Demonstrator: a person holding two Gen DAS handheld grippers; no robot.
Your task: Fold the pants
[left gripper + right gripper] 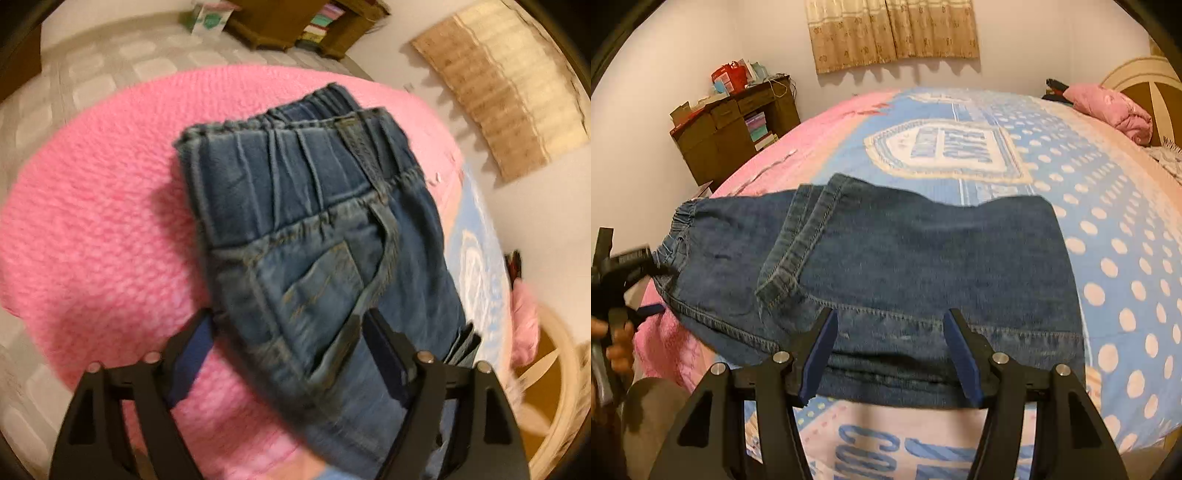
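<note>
On pink-blue bedspread [1108,229], folded denim pants [923,266]

folded blue denim pants [923,266] on bed

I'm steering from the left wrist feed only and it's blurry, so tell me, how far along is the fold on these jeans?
Observer: In the right wrist view the jeans are folded over, with the leg hems lying on top near the waistband.
Operator: Where is the right hand-held gripper?
Observer: The right hand-held gripper is open, its fingers straddling the near edge of the jeans.
Operator: Is my left hand-held gripper visible there?
Observer: Yes, the left hand-held gripper is at the waistband end, blurred.
Operator: What's under the far half?
Observer: A blue polka-dot bedspread with a shield print.
</note>
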